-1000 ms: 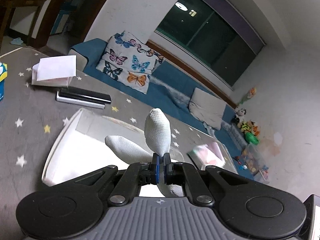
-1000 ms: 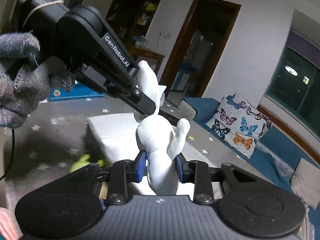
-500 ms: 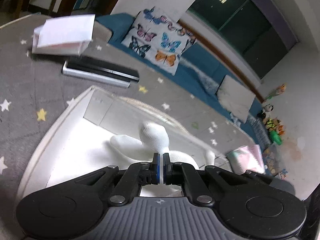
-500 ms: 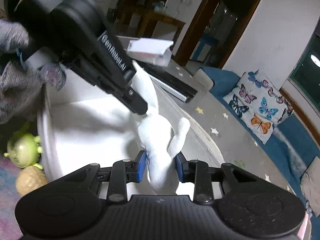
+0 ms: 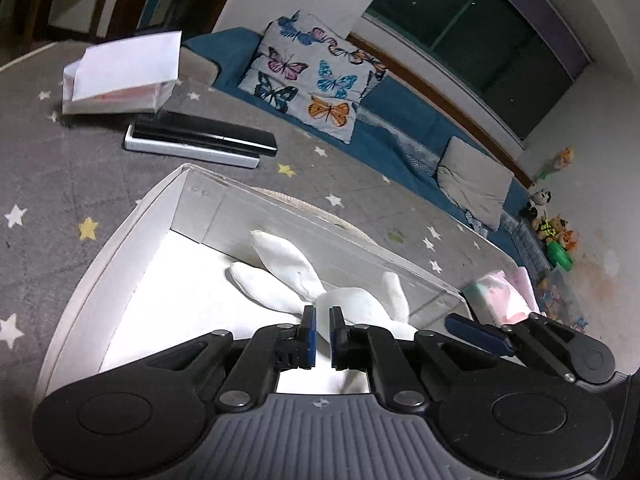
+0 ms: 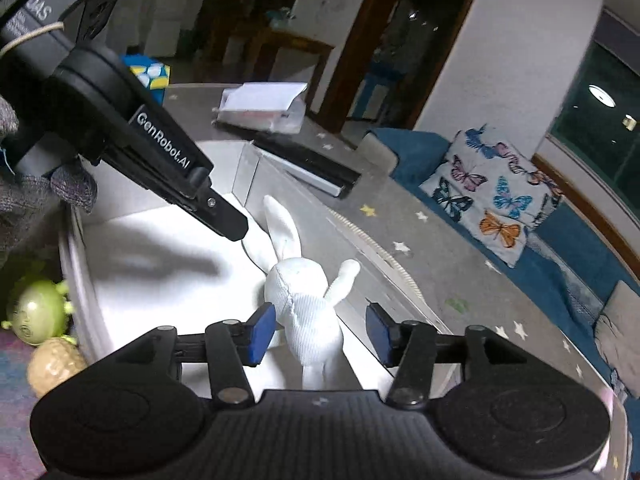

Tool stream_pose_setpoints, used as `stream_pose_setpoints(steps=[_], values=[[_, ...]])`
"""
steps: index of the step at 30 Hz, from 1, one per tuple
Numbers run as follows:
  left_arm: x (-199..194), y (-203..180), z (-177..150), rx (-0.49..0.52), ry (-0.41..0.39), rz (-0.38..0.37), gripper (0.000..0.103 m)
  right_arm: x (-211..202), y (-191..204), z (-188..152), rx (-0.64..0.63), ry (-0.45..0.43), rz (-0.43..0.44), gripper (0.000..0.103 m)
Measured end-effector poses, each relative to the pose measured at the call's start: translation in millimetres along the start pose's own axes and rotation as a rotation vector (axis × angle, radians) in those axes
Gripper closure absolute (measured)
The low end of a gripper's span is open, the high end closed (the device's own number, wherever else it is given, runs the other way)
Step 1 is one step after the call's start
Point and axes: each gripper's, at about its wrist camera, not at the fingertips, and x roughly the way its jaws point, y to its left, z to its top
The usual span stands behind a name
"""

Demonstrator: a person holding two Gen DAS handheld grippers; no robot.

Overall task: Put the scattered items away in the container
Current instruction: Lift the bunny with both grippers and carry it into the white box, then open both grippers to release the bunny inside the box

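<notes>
A white cloth rabbit [image 5: 352,304] lies in the white box [image 5: 120,236] on the grey star-patterned surface, its long ears [image 5: 280,276] against the far wall. My left gripper [image 5: 322,316] hovers just behind the ears; its jaws are opening with a narrow gap, and no ear is pinched between them. In the right wrist view the rabbit's body [image 6: 308,300] stands between the blue pads [image 6: 262,334] of my right gripper [image 6: 320,328]. Those jaws are opening, with a gap on both sides of the rabbit. The left gripper's black finger [image 6: 224,220] reaches in from the upper left, held by a gloved hand [image 6: 24,200].
A green alien toy [image 6: 36,312] and a pale yellow toy [image 6: 56,368] lie outside the box's left wall [image 6: 76,248]. Behind the box are a white carton [image 5: 120,76] and stacked black and white flat boxes [image 5: 200,140]. A pink-green pack [image 5: 500,292] sits at the right.
Both grippers came down together, carrying the rabbit into the box. Both pairs of jaws have since parted: the left let go of the ear and the right let go of the body.
</notes>
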Motion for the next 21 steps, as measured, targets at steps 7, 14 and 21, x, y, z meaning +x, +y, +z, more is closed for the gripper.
stream_pose_setpoints(steps=[7, 14, 21], values=[[-28.7, -10.5, -16.4, 0.035, -0.018, -0.021, 0.085, -58.7, 0.3, -19.0, 0.122, -0.091, -0.023, 0.047], [-50.6, -20.7, -41.3, 0.071, -0.013, -0.047, 0.084, -106.8, 17.5, -49.9, 0.217, -0.142, -0.051, 0.044], [-63.4, -30.6, -66.6, 0.102, 0.01, -0.072, 0.079, -134.3, 34.9, -75.1, 0.304, -0.161, -0.09, 0.035]])
